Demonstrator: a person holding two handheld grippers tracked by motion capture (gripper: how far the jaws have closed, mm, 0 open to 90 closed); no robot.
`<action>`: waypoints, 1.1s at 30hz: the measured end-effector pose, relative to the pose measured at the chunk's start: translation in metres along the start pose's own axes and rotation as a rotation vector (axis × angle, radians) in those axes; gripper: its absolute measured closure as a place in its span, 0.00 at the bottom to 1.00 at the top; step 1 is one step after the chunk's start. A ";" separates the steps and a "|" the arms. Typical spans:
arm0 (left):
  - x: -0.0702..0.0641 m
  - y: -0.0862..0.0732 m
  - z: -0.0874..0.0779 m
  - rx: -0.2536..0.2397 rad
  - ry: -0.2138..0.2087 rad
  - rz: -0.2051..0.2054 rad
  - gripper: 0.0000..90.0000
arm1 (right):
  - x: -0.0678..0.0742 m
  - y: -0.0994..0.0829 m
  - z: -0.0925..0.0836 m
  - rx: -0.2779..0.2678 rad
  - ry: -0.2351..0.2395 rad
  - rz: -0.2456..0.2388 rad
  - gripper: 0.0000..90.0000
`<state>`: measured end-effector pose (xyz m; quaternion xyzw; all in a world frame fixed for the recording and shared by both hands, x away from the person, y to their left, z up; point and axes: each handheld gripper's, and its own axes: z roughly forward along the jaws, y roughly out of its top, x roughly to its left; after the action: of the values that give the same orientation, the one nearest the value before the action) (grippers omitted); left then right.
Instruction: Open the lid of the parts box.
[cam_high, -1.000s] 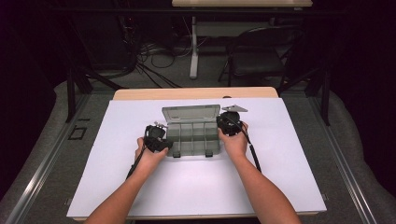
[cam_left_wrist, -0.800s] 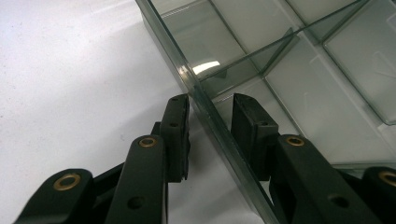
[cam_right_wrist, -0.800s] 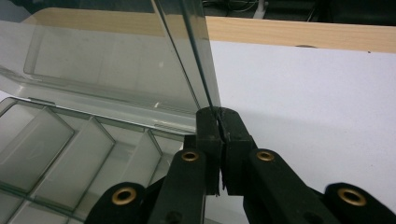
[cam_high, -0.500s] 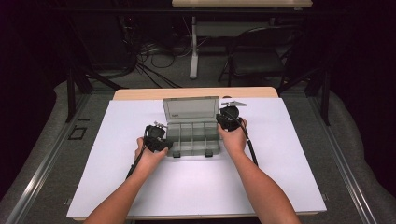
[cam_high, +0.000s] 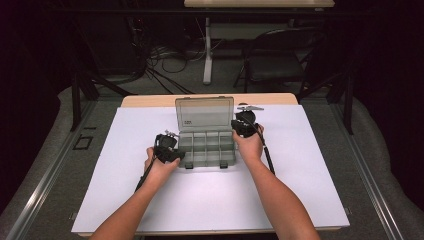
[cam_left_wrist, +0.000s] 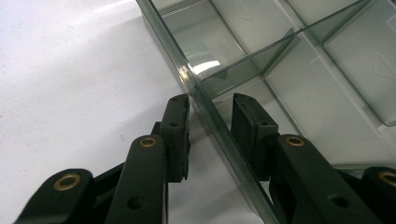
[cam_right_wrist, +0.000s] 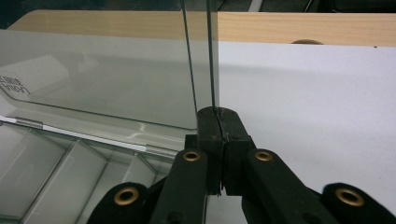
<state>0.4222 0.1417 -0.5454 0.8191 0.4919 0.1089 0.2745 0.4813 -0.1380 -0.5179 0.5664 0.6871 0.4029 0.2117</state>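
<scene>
Now: lid of clear organizer box (cam_high: 206, 142) being raised at mid-desk.
Right gripper (cam_high: 243, 124) fingers fully shut, pinching the lid (cam_right_wrist: 112, 88) edge; left gripper (cam_left_wrist: 210, 133) fingers part open, straddling the tray wall, contact unclear. Swing lid slowly, keep base pinned. White sheet on wooden desk (cam_high: 210, 99); dark room, chair (cam_high: 280, 60), cables behind.

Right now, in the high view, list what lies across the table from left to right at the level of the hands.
White table surface → left gripper → compartment box with its lid raised → right gripper → white table surface again.
</scene>
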 end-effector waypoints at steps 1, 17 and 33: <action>0.000 0.000 0.000 0.000 0.000 0.000 0.74 | 0.000 0.000 0.000 0.000 0.000 0.000 0.99; 0.000 0.000 0.000 0.001 0.000 -0.004 0.74 | -0.002 0.001 0.007 -0.006 -0.006 0.024 1.00; 0.000 0.000 0.000 -0.003 0.001 -0.013 0.75 | -0.004 0.002 0.014 0.008 -0.007 0.042 1.00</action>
<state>0.4222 0.1415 -0.5456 0.8154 0.4971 0.1081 0.2762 0.4941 -0.1375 -0.5252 0.5831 0.6758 0.4025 0.2032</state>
